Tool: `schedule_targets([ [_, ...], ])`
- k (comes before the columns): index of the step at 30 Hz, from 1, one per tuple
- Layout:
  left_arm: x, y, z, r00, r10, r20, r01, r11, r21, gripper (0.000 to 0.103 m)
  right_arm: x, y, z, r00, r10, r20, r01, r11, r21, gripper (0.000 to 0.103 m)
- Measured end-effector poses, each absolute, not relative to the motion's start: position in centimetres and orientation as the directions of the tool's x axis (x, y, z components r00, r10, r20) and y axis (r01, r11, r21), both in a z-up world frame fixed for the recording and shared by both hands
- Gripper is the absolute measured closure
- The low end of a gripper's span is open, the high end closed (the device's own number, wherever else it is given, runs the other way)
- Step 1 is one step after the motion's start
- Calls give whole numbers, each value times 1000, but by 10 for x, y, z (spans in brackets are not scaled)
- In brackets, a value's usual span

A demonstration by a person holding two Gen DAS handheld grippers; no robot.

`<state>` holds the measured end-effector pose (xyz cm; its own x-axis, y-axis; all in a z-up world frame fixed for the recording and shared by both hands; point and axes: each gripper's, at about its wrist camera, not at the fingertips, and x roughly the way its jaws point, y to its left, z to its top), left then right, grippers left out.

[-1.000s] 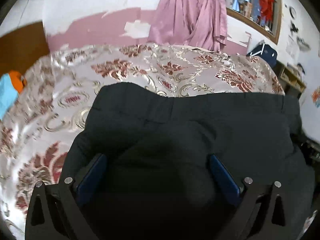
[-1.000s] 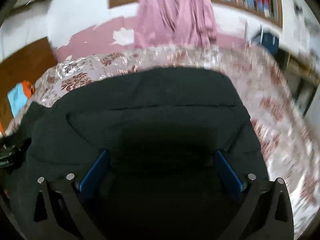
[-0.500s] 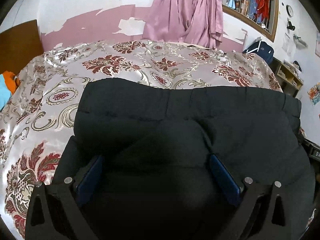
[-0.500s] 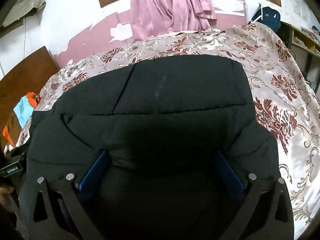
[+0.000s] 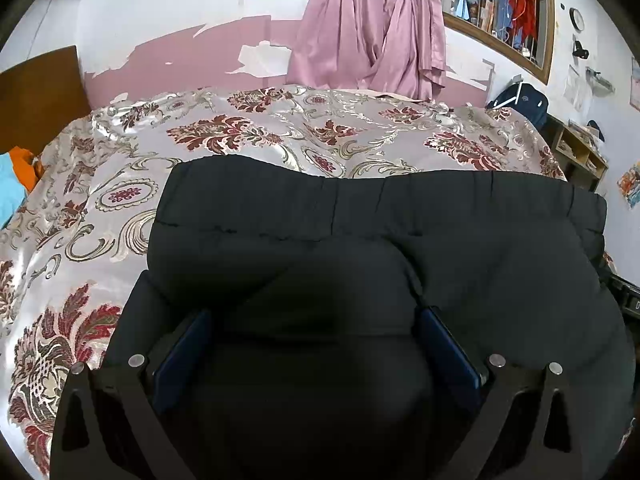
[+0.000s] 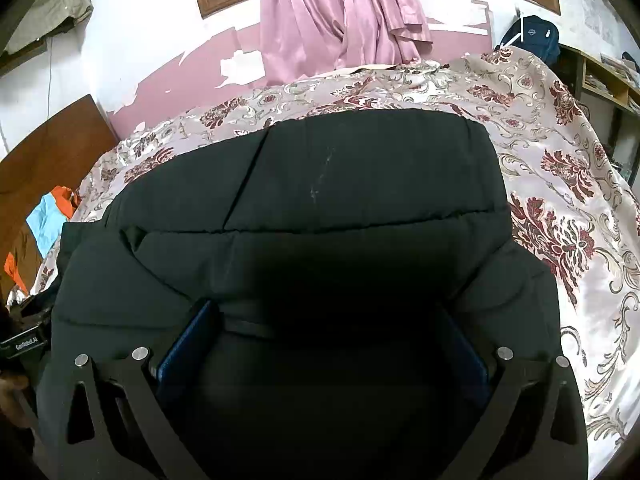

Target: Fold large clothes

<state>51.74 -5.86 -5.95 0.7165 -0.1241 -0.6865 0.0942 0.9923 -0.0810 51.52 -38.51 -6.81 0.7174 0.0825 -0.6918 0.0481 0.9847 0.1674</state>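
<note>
Behind our bed hangs a pink satin curtain (image 5: 372, 32) against a peeling pink-and-white wall. Across the shiny floral bedspread (image 5: 256, 136) lies the bulky black padded jacket (image 5: 380, 220), folded over on itself in a thick stack. We hold the left gripper (image 5: 316, 312) with its blue-padded fingers (image 5: 182, 354) spread wide, a puffy fold of jacket bulging between them; the right gripper (image 6: 328, 316) sits likewise, fingers apart around the padding. Whether either actually pinches the cloth, we cannot tell.
</note>
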Motion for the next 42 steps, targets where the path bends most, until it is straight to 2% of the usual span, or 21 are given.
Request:
schedule_targets([
  [11, 511, -48, -62, 734, -172, -657, 110, 985, -135, 0, 504, -380, -64, 749, 13, -662, 75, 992, 104, 1],
  [15, 511, -42, -57, 714, -193, -673, 114, 980, -160, 0, 497, -379, -59, 768, -20, -640, 92, 993, 80, 1],
  [20, 500, -38, -47, 711, -184, -679, 107, 982, -154, 0, 469, -399, -50, 840, 14, -543, 95, 980, 173, 1],
  [25, 468, -23, -22, 792, -205, -575, 136, 978, -160, 0, 434, -438, -47, 875, -15, -483, 182, 936, 301, 1],
  [28, 457, -7, -12, 810, -185, -556, 134, 982, -132, 0, 423, -461, -50, 849, -41, -526, 244, 915, 321, 1],
  [31, 458, 13, -16, 781, -184, -596, 126, 982, -139, 0, 421, -480, -60, 801, -80, -593, 289, 919, 267, 1],
  [33, 459, 30, -24, 746, -224, -627, 133, 973, -189, 0, 421, -493, -67, 775, -61, -628, 278, 927, 253, 1],
  [38, 463, 64, -53, 641, -394, -659, 133, 902, -410, 0, 424, -515, -83, 725, 1, -689, 262, 925, 277, 1],
  [42, 472, 74, -77, 570, -453, -685, 94, 865, -493, 0, 433, -512, -95, 705, 46, -707, 247, 920, 306, 1],
])
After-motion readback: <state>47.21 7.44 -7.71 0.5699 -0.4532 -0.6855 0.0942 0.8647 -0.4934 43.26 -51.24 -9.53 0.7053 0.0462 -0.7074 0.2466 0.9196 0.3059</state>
